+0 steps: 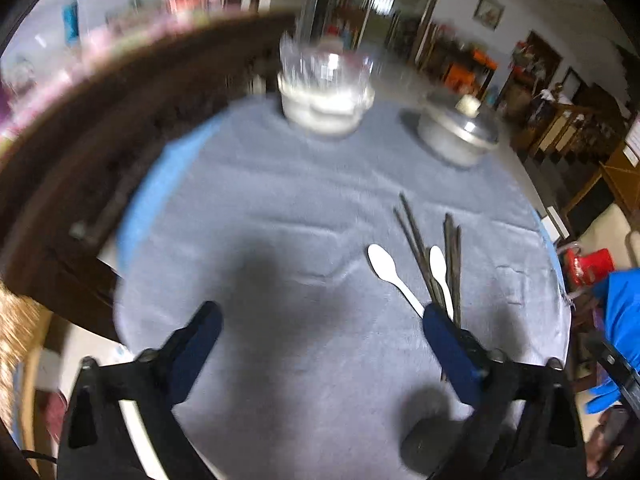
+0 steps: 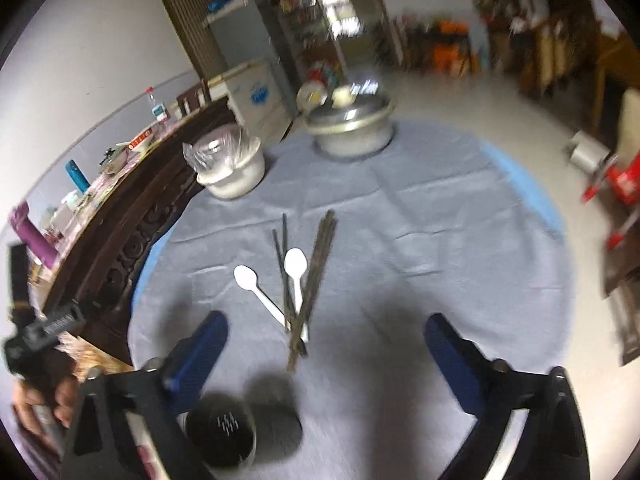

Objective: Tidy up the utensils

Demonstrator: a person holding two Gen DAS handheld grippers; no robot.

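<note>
Two spoons: white plastic, on my grey tablecloth point(image 2: 420, 216); one spoon point(image 2: 256, 290) lies apart to the left, the other spoon point(image 2: 297, 276) sits among the chopsticks point(image 2: 312, 280).
Chopsticks: dark, loosely fanned, crossing near their close ends.
Left tongs point(image 1: 320, 344): mine, spread wide, holding nothing, hovering over bare cloth left of the utensils.
Right tongs point(image 2: 326, 354): spread wide, empty, the utensil pile between the fingers.
Holder: black cup point(image 2: 222, 430) beside my right tongs' left finger.
Far side: lidded metal pot point(image 2: 352, 130), white bowl point(image 2: 234, 172).

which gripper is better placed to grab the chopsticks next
Right, probably. The chopsticks lie nearly centred ahead of the open right gripper, while they sit off beside one finger of the open left gripper.
</note>
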